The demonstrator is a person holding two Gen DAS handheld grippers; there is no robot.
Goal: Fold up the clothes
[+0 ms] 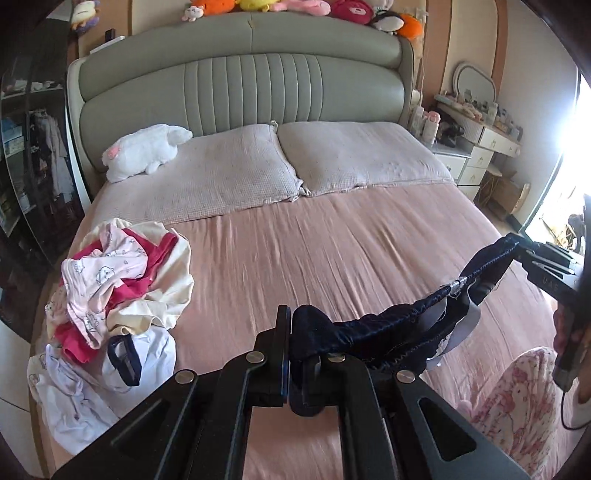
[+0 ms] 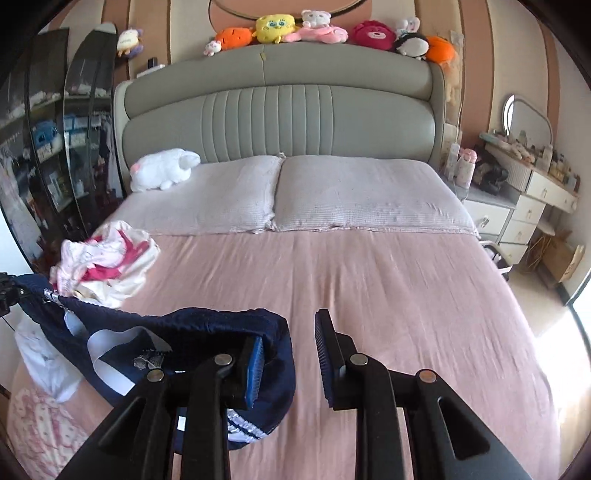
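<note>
Left tool (image 1: 289, 354) clamped on the navy shorts (image 1: 373, 332), right tool (image 2: 289, 363) apart, shorts draped over one finger. Clothes pile (image 1: 122, 280) heaped left on the bed (image 1: 332, 251).

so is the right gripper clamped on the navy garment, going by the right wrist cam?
No. The right gripper stands open, and the navy garment only drapes over its left finger, with a clear gap between the pads.

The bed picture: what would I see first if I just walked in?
Probably the dark blue garment hanging over the pink bed, with the left gripper pinching one end. Then the messy clothes pile at the bed's left edge, and the bright plush toys atop the headboard.
</note>
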